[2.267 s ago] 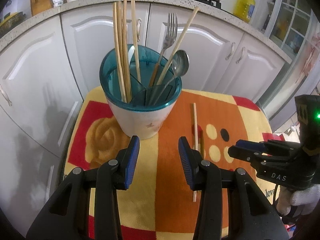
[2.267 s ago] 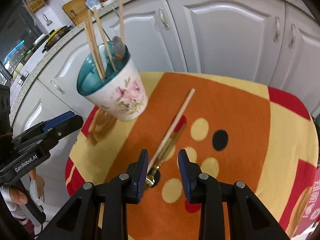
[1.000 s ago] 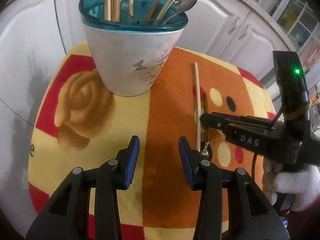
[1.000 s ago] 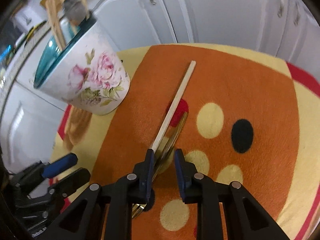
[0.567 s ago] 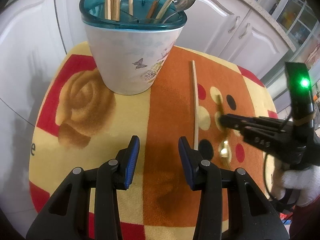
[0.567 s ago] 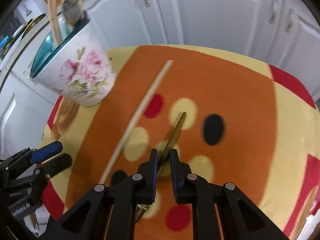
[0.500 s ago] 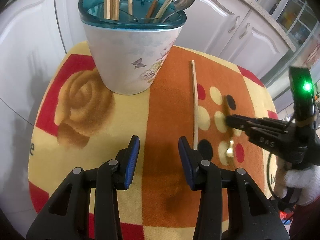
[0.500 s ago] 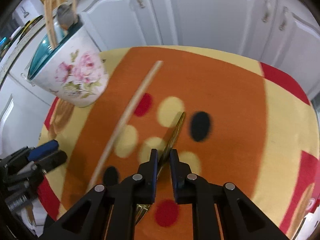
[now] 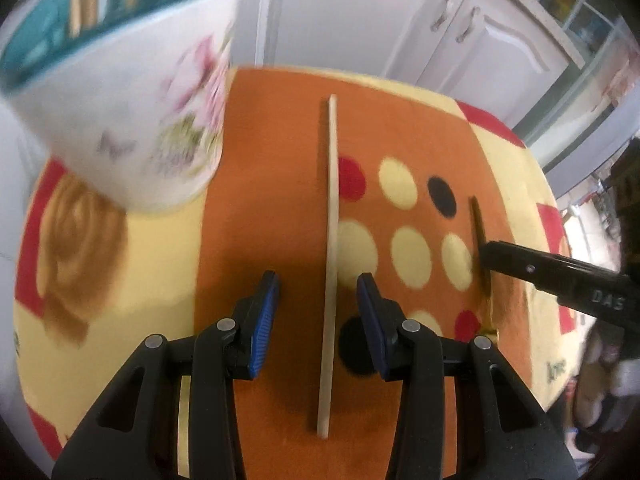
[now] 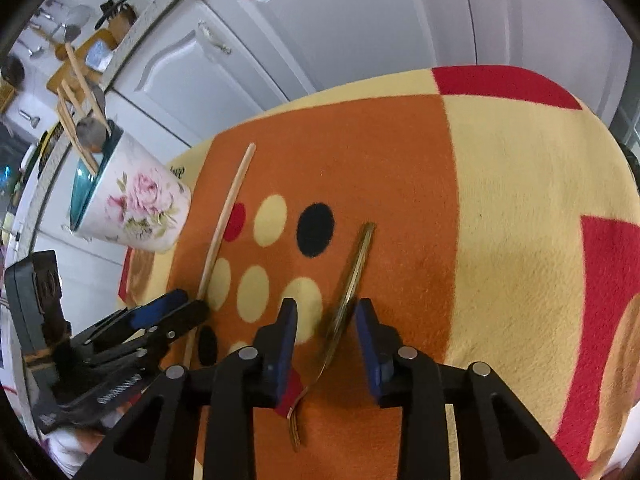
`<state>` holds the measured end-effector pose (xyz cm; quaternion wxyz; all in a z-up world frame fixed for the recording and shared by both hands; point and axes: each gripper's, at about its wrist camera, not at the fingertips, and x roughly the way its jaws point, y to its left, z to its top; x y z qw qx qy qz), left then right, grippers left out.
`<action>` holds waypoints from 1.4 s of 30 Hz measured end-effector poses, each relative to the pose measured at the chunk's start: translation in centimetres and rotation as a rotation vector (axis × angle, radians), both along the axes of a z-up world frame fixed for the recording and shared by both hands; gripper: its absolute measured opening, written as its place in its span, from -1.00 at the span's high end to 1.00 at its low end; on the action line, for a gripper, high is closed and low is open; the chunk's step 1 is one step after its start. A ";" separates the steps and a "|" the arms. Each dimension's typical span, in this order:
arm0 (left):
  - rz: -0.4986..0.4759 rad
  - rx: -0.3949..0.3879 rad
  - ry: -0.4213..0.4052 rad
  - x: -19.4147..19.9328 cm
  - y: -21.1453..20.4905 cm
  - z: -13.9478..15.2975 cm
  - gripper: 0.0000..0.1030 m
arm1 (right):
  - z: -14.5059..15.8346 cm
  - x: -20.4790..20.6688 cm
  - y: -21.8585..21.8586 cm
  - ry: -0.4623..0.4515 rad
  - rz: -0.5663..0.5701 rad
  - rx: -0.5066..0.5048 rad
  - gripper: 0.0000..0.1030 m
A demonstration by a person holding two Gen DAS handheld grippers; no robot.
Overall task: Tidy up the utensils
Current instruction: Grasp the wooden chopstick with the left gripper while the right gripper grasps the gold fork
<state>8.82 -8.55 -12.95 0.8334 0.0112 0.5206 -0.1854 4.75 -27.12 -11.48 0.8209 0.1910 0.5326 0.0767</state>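
Observation:
A pale wooden chopstick (image 9: 330, 240) lies lengthwise on the orange cloth, running between the fingers of my left gripper (image 9: 318, 292), which is open and not touching it. The chopstick (image 10: 224, 232) also shows in the right wrist view, with the left gripper (image 10: 188, 308) at its near end. A golden fork (image 10: 352, 280) lies on the cloth between the jaws of my right gripper (image 10: 326, 316); they are opening and the pads stand off it. The right gripper (image 9: 486, 256) reaches in from the right over the fork (image 9: 478, 228). The flowered utensil holder (image 9: 132, 120) with a teal insert stands at the far left, holding chopsticks and a spoon (image 10: 90, 130).
The patterned cloth (image 10: 520, 200) covers a small table whose edges fall off close on all sides. White cabinet doors (image 10: 340, 40) stand right behind it. A gloved hand (image 9: 624, 372) holds the right gripper at the table's right edge.
The right gripper slid the fork to the right, away from the chopstick, then parted its jaws. The left gripper moved right and closer, so the chopstick now lies between its fingers.

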 end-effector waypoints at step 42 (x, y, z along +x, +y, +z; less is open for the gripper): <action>-0.152 0.085 0.022 2.2 -2.5 0.4 0.37 | -0.3 5.0 2.6 0.022 0.177 -0.132 0.62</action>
